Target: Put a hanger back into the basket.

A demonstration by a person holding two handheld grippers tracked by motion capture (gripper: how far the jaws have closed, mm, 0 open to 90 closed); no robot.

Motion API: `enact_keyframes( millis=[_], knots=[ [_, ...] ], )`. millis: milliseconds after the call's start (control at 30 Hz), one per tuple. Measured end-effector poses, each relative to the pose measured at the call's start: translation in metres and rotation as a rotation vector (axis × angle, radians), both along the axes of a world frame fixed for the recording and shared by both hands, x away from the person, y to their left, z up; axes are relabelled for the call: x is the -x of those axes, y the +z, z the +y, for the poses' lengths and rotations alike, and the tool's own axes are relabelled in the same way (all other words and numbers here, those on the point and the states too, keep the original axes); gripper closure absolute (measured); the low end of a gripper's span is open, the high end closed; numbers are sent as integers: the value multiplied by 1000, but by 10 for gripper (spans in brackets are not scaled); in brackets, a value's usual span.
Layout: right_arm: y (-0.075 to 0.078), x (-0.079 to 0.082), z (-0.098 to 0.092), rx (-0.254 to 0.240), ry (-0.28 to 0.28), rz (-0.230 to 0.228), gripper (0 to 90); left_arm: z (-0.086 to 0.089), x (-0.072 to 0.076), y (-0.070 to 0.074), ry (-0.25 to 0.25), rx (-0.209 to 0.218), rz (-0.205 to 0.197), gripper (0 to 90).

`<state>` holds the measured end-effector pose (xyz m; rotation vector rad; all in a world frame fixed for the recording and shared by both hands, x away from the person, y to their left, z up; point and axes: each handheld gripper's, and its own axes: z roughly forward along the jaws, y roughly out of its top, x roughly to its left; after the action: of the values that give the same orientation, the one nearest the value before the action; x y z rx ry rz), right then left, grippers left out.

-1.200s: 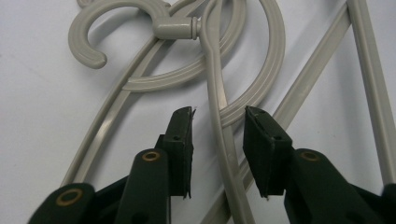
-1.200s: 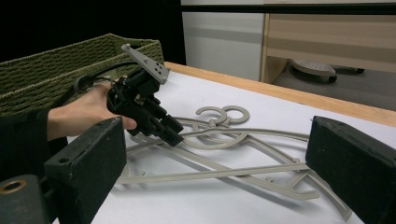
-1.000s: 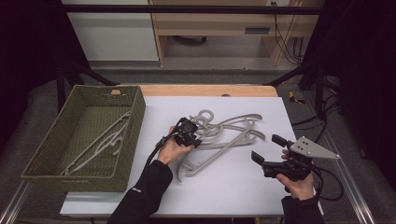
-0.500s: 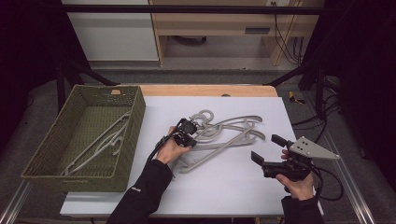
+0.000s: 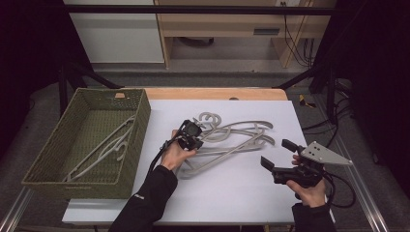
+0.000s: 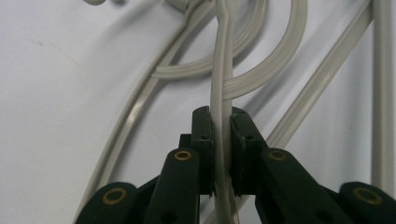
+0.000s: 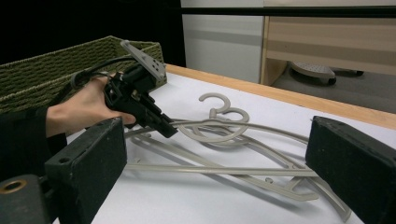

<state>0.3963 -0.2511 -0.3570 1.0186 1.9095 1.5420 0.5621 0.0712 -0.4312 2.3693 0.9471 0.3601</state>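
Several grey plastic hangers (image 5: 241,137) lie tangled in a pile at the middle of the white table. My left gripper (image 5: 196,141) points down at the left end of the pile. Its jaws have just been closing, and in the left gripper view they (image 6: 220,122) now pinch a thin hanger bar (image 6: 223,70) between the pads. My right gripper (image 5: 276,153) hovers open at the right of the pile with nothing between its fingers. The right gripper view looks across its wide jaws (image 7: 222,158) at the hangers (image 7: 224,126) and the left gripper (image 7: 161,126).
A green woven basket (image 5: 140,121) stands at the table's left with one grey hanger (image 5: 104,147) lying in it. The basket wall (image 7: 56,60) rises behind the left hand. White tabletop (image 5: 217,198) stretches in front of the pile. A wooden strip (image 5: 212,93) runs along the far edge.
The left gripper's jaws have closed onto the hanger bar, and that hand has barely shifted. The right hand has kept still.
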Motion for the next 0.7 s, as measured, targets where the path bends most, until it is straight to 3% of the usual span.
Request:
enact_keyframes(
  millis=[267, 467, 533, 567, 633, 667, 700],
  knots=[
    [0, 0, -1, -2, -5, -2, 56, 16, 12, 28, 35, 54, -106, 821],
    [0, 0, -1, 0, -9, 1, 56, 31, 25, 54, 28, 91, -175, 822],
    [0, 0, -1, 1, -10, 0, 56, 34, 29, 63, 23, 95, -195, 822],
    [0, 0, -1, 1, -9, 0, 56, 38, 32, 70, 8, 76, -206, 822],
    [0, 1, -1, -3, -8, 1, 56, 42, 38, 80, 17, 104, -231, 823],
    [0, 1, -1, -4, -8, 0, 56, 45, 41, 86, 4, 90, -241, 823],
    [0, 1, -2, -1, -9, -2, 56, 47, 44, 90, 10, 113, -250, 823]
  ],
)
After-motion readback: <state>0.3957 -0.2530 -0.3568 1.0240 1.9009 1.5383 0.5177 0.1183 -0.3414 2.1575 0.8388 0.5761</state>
